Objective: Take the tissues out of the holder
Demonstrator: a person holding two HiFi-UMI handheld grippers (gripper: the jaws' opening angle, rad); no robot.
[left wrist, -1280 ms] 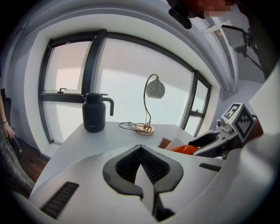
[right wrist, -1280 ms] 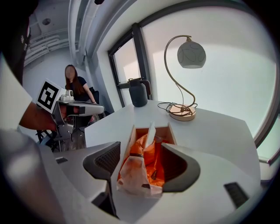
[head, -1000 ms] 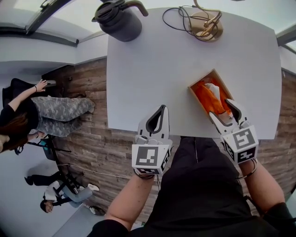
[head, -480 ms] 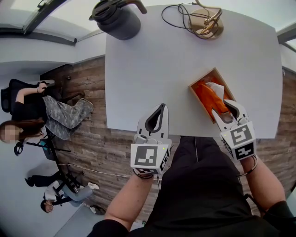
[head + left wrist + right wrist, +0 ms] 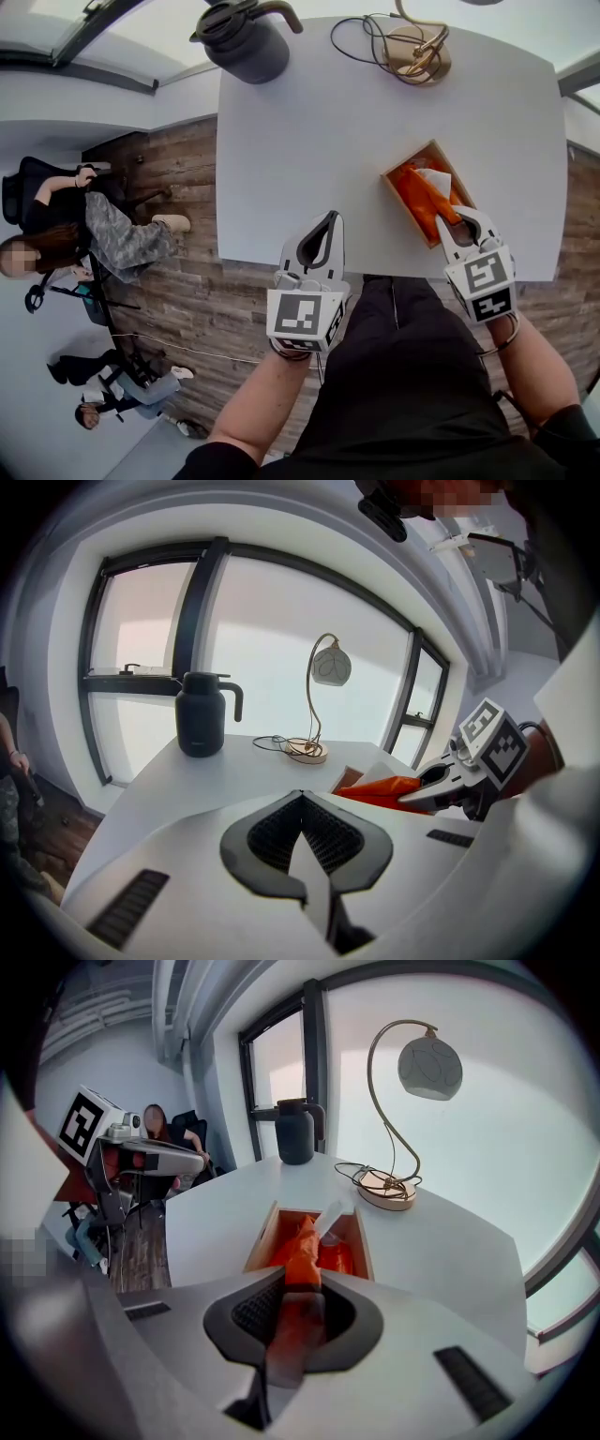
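A wooden tissue holder (image 5: pixel 397 174) (image 5: pixel 263 1234) sits at the white table's near right. It holds an orange tissue pack (image 5: pixel 418 193) (image 5: pixel 302 1241) with a white tissue (image 5: pixel 437 178) (image 5: pixel 332 1217) sticking up. My right gripper (image 5: pixel 450 216) (image 5: pixel 296 1290) is at the holder's near end. Its jaws are closing, and the orange pack's end is pinched between them. From the left gripper view, the orange pack (image 5: pixel 379 789) stretches from the holder to those jaws. My left gripper (image 5: pixel 328 221) (image 5: pixel 302 801) hovers at the table's front edge, shut and empty.
A dark jug (image 5: pixel 239 39) (image 5: pixel 201 714) stands at the far left of the table (image 5: pixel 309 141). A lamp (image 5: pixel 405 1091) with its base and coiled cable (image 5: pixel 416 49) is at the far right. People (image 5: pixel 84 234) sit on the floor to the left.
My right gripper's jaws have come together on the orange tissue pack, and its end has lifted toward them. The left gripper has stayed put. A person on the left has shifted their legs.
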